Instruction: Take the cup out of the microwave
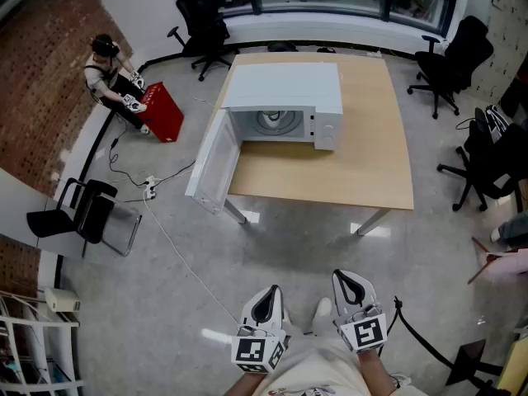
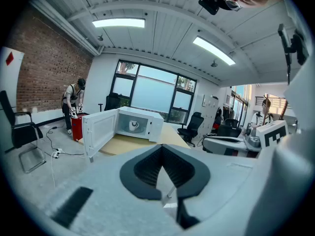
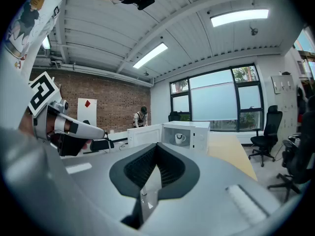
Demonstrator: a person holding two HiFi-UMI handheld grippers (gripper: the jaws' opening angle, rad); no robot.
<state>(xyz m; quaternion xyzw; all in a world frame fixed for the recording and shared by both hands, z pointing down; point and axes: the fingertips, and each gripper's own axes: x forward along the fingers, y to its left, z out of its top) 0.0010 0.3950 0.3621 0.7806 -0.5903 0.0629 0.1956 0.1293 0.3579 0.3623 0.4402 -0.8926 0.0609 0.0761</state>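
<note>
A white microwave point(image 1: 285, 89) stands on a wooden table point(image 1: 363, 159) with its door point(image 1: 210, 165) swung open to the left. Inside it, on the turntable, sits a white cup point(image 1: 271, 120), also visible in the left gripper view point(image 2: 134, 125) and the right gripper view point(image 3: 180, 138). Both grippers are held low near the person's body, well short of the table. My left gripper point(image 1: 266, 302) is shut and holds nothing, its tips point(image 2: 161, 146) meeting. My right gripper point(image 1: 353, 287) is likewise shut and empty, its tips point(image 3: 156, 144) together.
A person point(image 1: 111, 77) stands by a red box point(image 1: 162, 111) at the far left. Black office chairs point(image 1: 450, 60) ring the table, and a folding chair point(image 1: 91, 213) stands at the left. Cables point(image 1: 161, 221) trail across the grey floor between me and the table.
</note>
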